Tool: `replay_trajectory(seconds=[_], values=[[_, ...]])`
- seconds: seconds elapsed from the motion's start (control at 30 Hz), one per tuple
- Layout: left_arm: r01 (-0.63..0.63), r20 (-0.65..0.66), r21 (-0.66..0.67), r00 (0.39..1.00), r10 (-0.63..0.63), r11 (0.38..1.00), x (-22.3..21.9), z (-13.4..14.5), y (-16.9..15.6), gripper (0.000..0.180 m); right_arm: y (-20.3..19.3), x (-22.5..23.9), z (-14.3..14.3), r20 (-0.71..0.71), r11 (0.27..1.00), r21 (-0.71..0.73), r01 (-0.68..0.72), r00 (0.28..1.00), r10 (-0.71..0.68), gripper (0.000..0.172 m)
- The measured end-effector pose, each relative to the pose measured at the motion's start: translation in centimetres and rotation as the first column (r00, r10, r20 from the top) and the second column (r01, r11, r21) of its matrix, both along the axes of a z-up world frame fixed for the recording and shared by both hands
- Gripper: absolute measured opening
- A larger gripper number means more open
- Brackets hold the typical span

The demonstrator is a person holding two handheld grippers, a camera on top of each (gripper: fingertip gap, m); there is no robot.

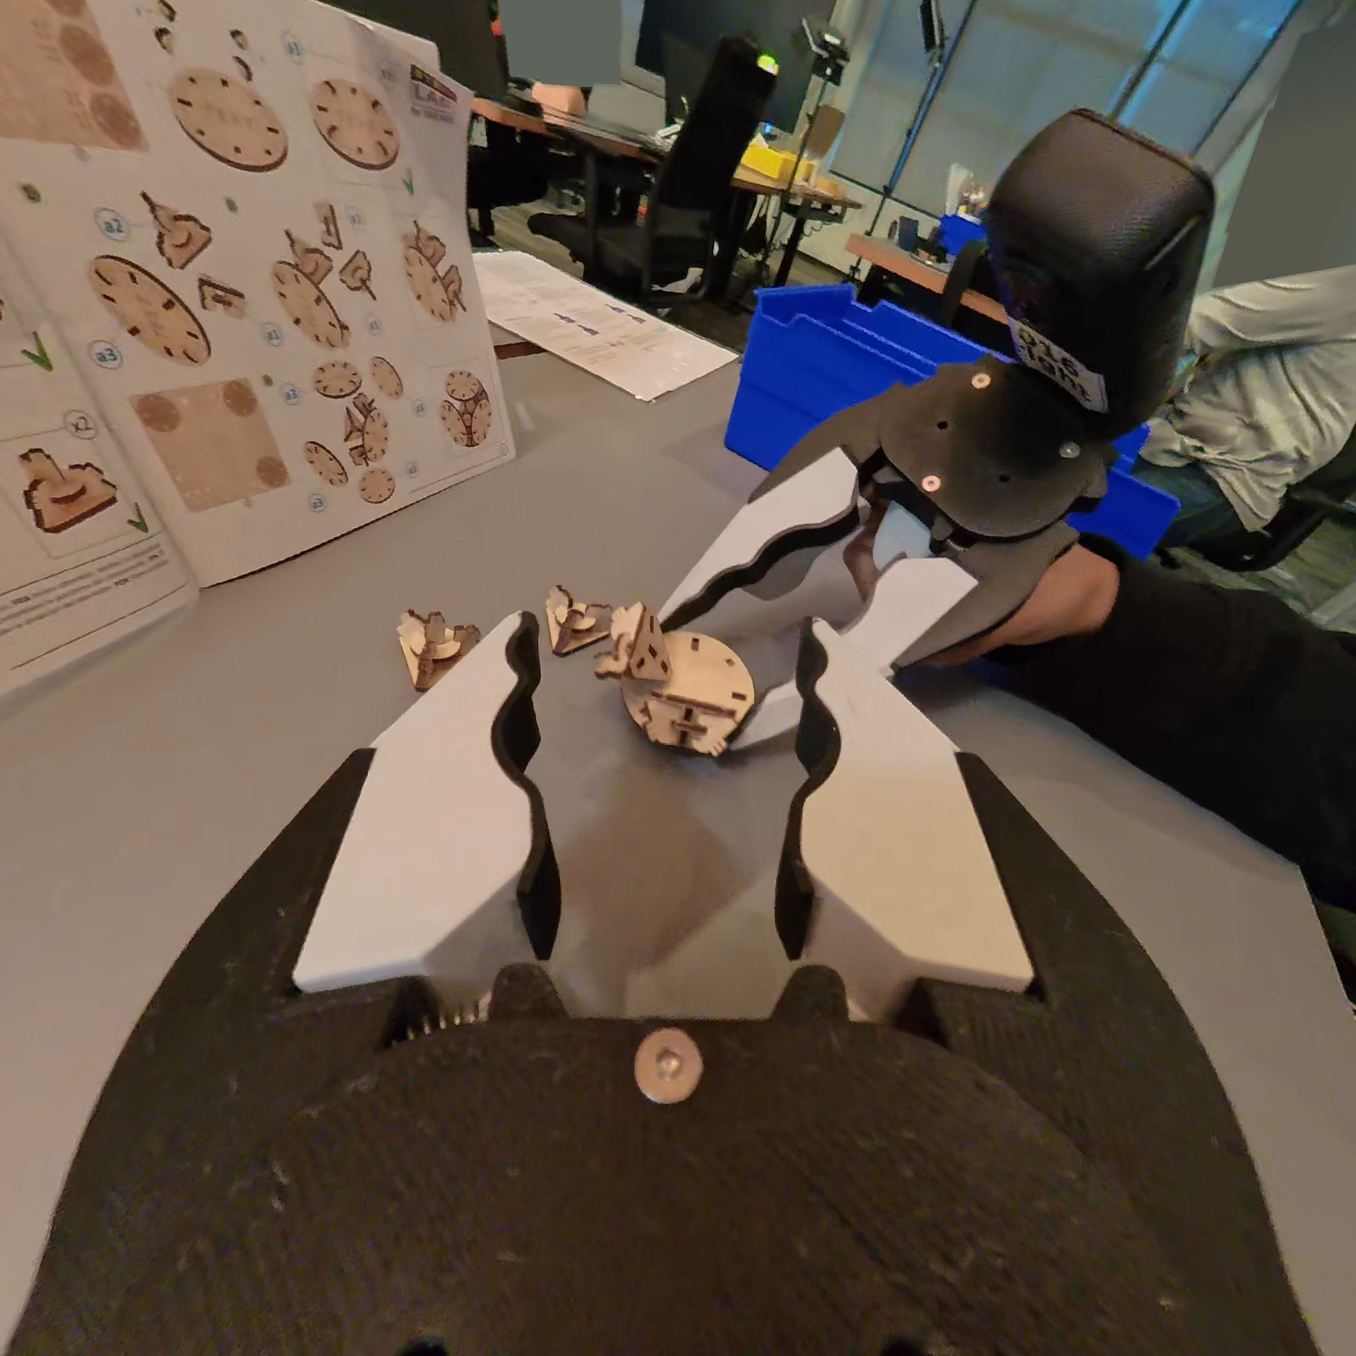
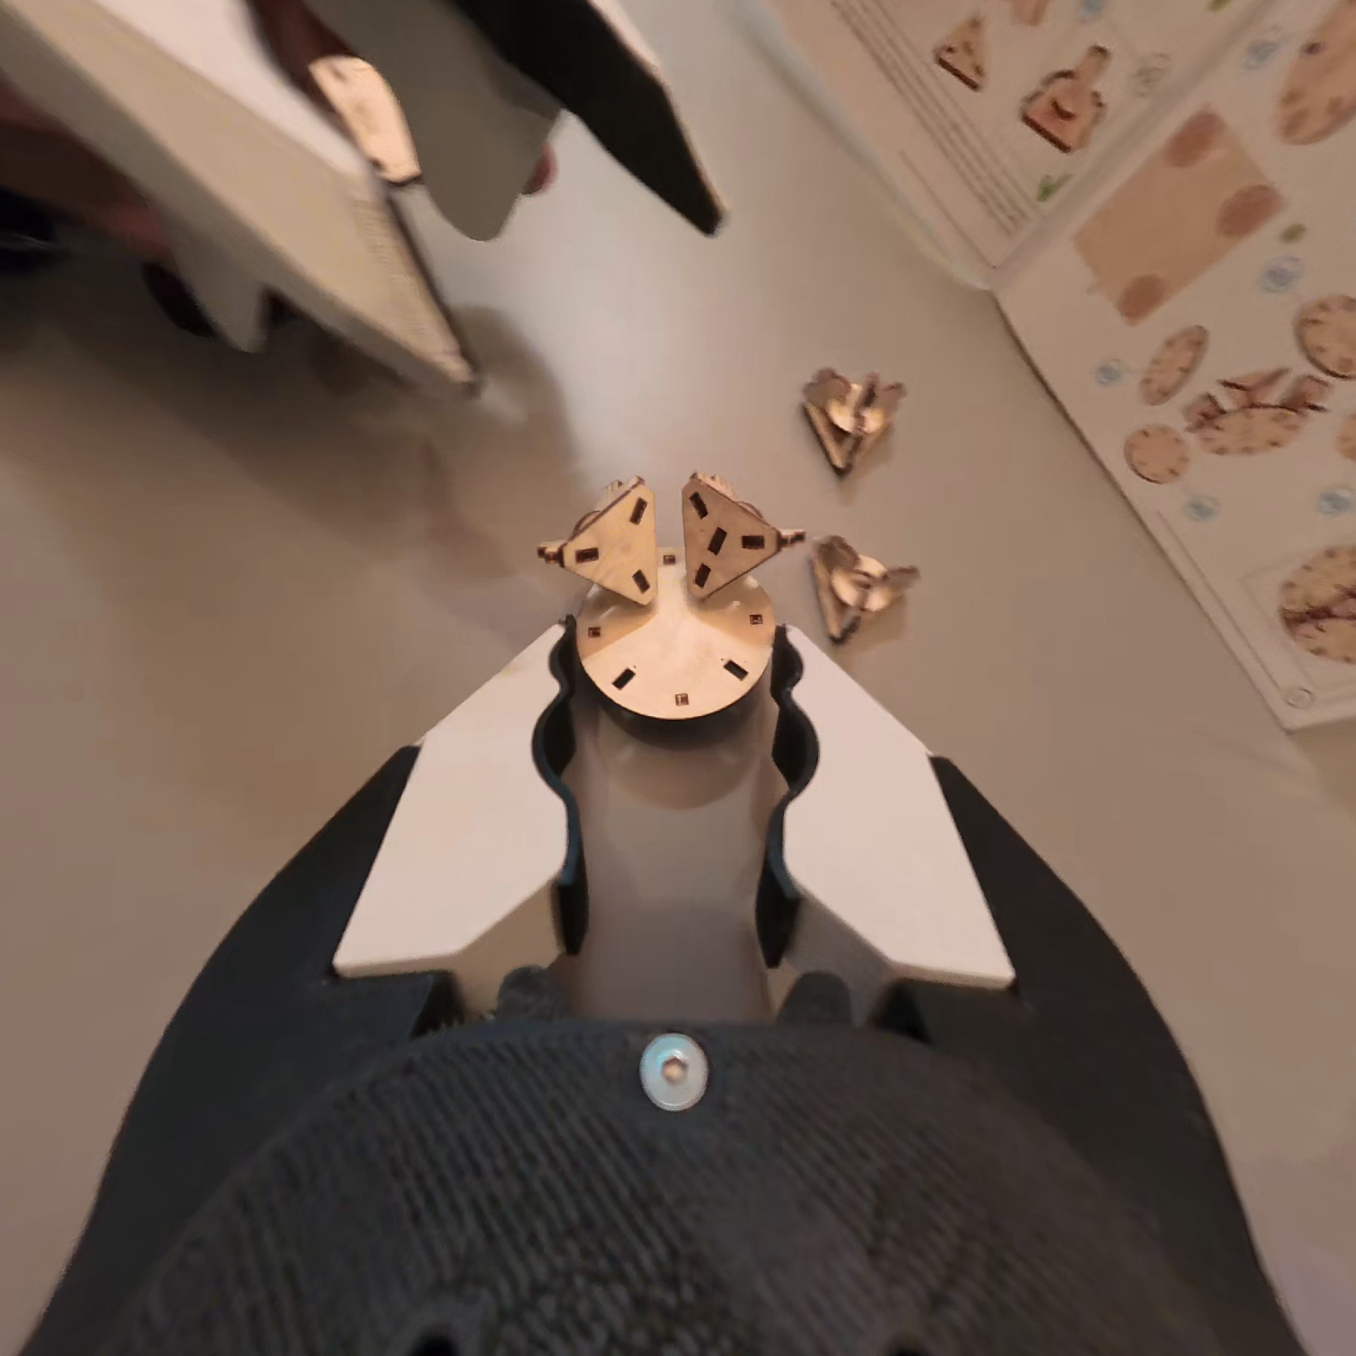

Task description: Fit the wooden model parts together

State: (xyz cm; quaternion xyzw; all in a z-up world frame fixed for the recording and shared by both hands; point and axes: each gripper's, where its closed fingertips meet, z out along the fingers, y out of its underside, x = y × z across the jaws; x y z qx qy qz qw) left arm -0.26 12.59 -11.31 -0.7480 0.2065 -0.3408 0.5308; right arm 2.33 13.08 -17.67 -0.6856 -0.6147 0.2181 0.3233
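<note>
Plywood disc (image 2: 675, 660) with small slots around its rim sits pinched between the right gripper (image 2: 671, 660), whose dark pads press on its two opposite edges. Two triangular wooden pieces (image 2: 723, 543) stand upright in the disc, side by side with a narrow gap between them, so two slots appear filled and the nearer part of the disc is bare. Two more triangular sub-assemblies (image 2: 851, 414) lie loose on the grey worktop (image 2: 220, 587), just beyond the disc and near the open instruction sheet (image 1: 242, 293) that stands at the worktop's edge. By the look of it, those two are yet to be fitted.

The left gripper (image 1: 671, 660) is spread wide with nothing between its fingers; it hovers close to the disc without touching it. A blue bin (image 1: 829, 367) stands behind the right gripper.
</note>
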Motion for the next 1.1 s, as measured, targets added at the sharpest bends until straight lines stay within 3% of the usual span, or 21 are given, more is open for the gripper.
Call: replay_trajectory(seconds=[0.3, 0.57, 1.0, 1.1], values=[[-0.037, 0.063, -0.037, 0.997, 0.039, 0.999, -1.1, 0.0, 0.7, 0.067, -3.0, -1.4, -0.1, -0.076, 0.986, -0.131, -0.105, 0.993, 0.095, 0.052], [-0.034, 0.036, -0.023, 0.999, 0.034, 0.999, -0.9, 0.0, 0.6, 0.066, -1.7, -1.3, -1.0, -0.052, 0.99, -0.142, 0.005, 0.999, -0.013, 0.052], [-0.029, 0.012, -0.017, 0.999, 0.03, 0.999, -0.6, -0.1, 0.5, 0.067, -2.2, -1.2, 0.2, -0.18, 0.959, -0.27, -0.084, 0.983, 0.035, 0.061], [-0.02, 0.016, -0.026, 1.0, 0.021, 0.999, -0.5, -0.2, 0.4, 0.067, -2.5, -1.3, 0.0, -0.168, 0.965, -0.238, -0.108, 0.983, 0.068, 0.062]])
